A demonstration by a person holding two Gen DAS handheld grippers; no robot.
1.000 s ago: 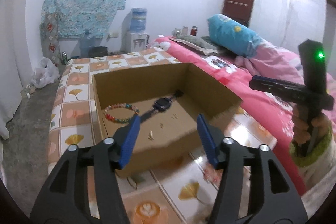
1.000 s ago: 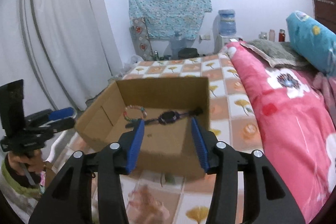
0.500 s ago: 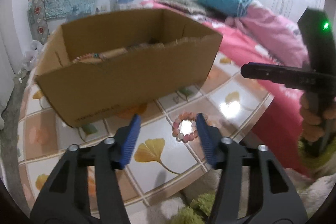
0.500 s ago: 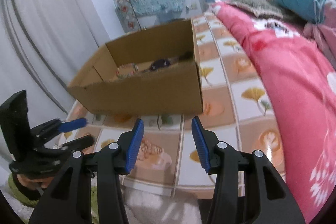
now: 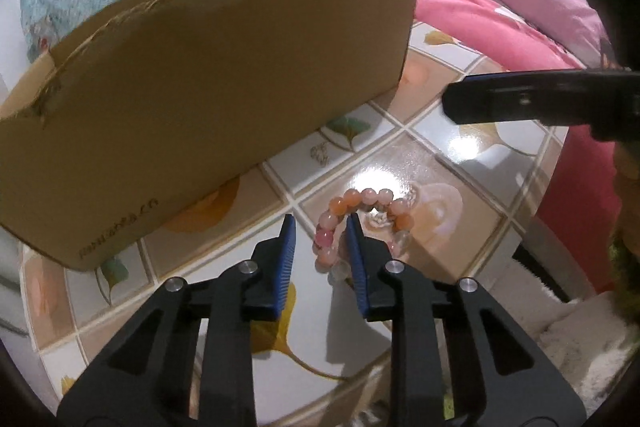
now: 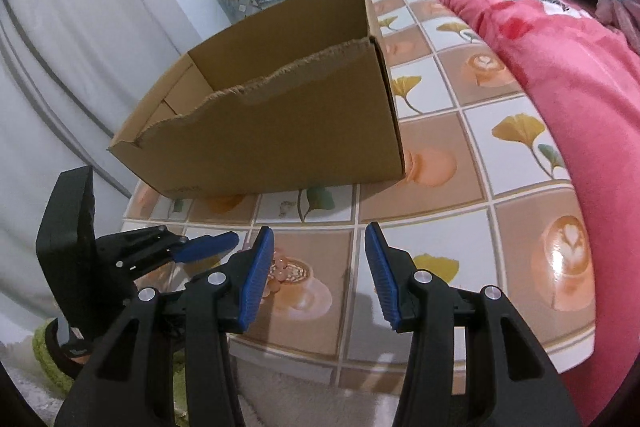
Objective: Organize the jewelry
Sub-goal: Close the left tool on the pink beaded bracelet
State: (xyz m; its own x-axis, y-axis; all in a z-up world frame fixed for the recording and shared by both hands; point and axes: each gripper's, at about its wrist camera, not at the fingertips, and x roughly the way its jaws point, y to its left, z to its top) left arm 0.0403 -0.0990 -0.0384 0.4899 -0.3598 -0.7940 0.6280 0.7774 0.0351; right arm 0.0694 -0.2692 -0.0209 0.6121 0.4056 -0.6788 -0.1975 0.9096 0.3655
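Observation:
A bracelet of pink and orange beads (image 5: 362, 201) lies on the tiled tabletop (image 5: 440, 163) in front of a brown cardboard box (image 5: 200, 87). My left gripper (image 5: 320, 227) is low over it and its jaws are closing. The bracelet's left arc sits between the blue pads, and the right pad (image 5: 356, 259) reaches inside the ring. A gap still shows beside the left pad. My right gripper (image 6: 320, 229) hovers open over the table (image 6: 440, 155), with nothing between its pads. In the right wrist view the box (image 6: 280, 139), the left gripper (image 6: 224, 243) and a few beads of the bracelet (image 6: 280, 273) appear.
The right gripper's black finger (image 5: 520, 103) crosses the left wrist view at the right. A pink blanket (image 6: 560, 39) covers the bed along the table's right side. The table's front edge is close below both grippers, with pale rug (image 6: 300, 399) beneath. A white curtain (image 6: 60, 67) hangs left.
Both grippers have sunk from above the box to the tabletop in front of it. The box's inside has gone out of sight. The left jaws have narrowed around the bracelet's left arc.

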